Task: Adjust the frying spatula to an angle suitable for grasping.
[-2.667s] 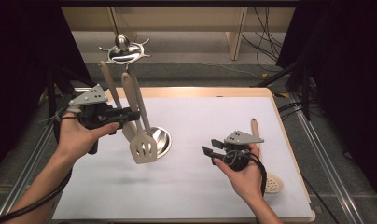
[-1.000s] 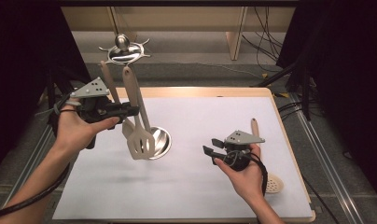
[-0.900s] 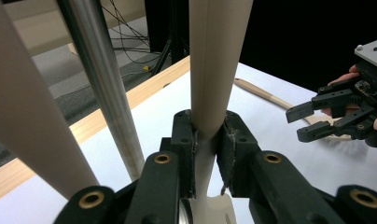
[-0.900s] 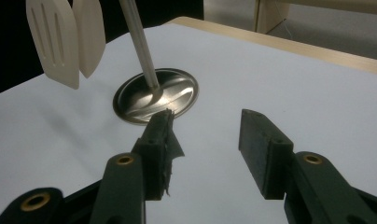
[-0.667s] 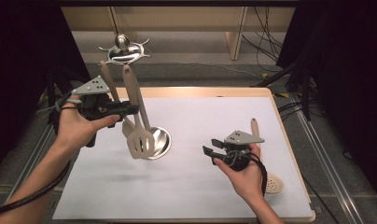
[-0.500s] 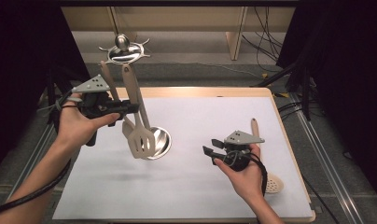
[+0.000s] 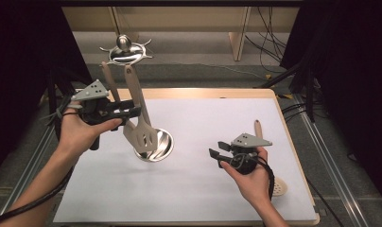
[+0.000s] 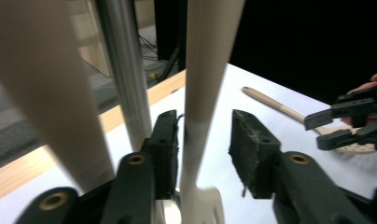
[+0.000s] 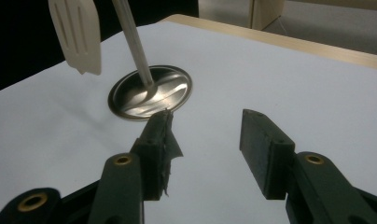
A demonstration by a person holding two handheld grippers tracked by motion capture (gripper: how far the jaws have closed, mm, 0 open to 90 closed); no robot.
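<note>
A beige slotted spatula (image 7: 141, 132) stands nearly upright beside the metal utensil stand, whose pole (image 8: 126, 70) rises from a round base (image 7: 157, 145) to a hook crown (image 7: 125, 47). My left gripper (image 7: 130, 111) is open around the spatula's handle (image 8: 200, 93); the handle is close to one pad and a gap shows at the other. A second beige utensil (image 7: 108, 80) hangs just behind. From the right gripper view the spatula blade (image 9: 77, 35) hangs above the base (image 9: 151, 91). My right gripper (image 7: 216, 155) is open and empty, low over the mat.
A perforated skimmer with a wooden handle (image 7: 258, 127) lies on the white mat behind the right hand, its head (image 7: 279, 187) near the table's right edge. The wooden table rim (image 7: 203, 92) borders the mat. Cables and dark stands surround the table.
The left gripper and spatula have risen a little and drawn closer to the stand's pole since 2.7 s ago. The right hand has stayed put.
</note>
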